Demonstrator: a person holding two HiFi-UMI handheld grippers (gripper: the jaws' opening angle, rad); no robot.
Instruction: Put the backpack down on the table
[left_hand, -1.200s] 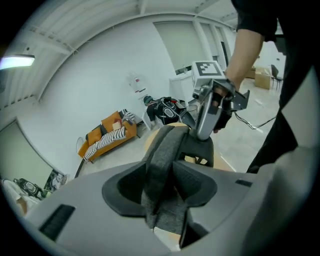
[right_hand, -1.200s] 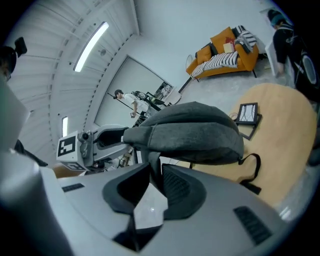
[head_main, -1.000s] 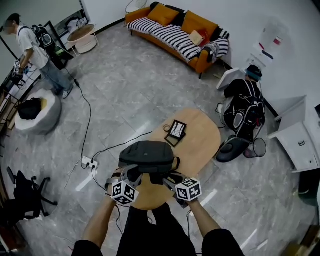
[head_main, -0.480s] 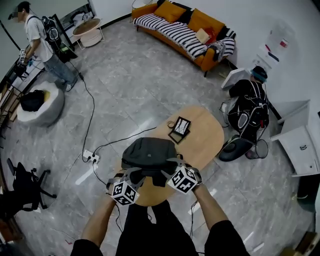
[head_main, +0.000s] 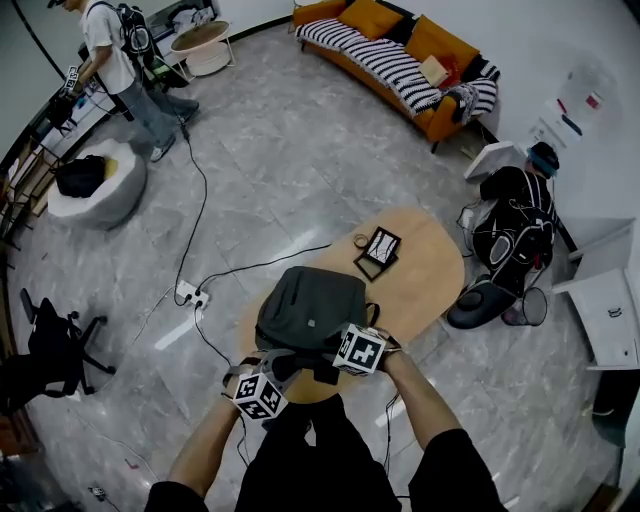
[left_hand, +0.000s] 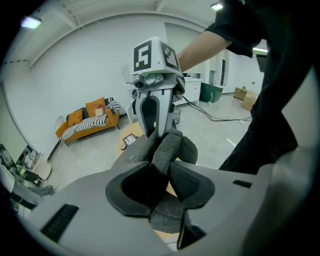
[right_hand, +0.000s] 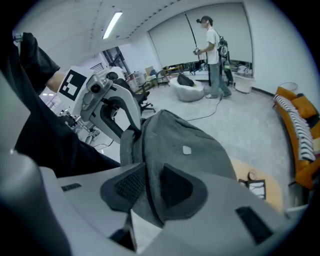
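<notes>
Person wears a black short-sleeved top (head_main: 300, 465). Right sleeve (head_main: 445, 468) and left sleeve (head_main: 172, 494) are plain and loose, ending near the elbow; forearms (head_main: 415, 395) bare. The left gripper view shows the same black right sleeve, cut wide at the cuff.

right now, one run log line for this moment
backpack held over table | left gripper clamps strap | right gripper jaws just closing on backpack fabric

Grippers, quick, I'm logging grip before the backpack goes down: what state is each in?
Left gripper: closed on the backpack strap.
Right gripper: jaws just closing, clamped on the backpack's fabric.
</notes>
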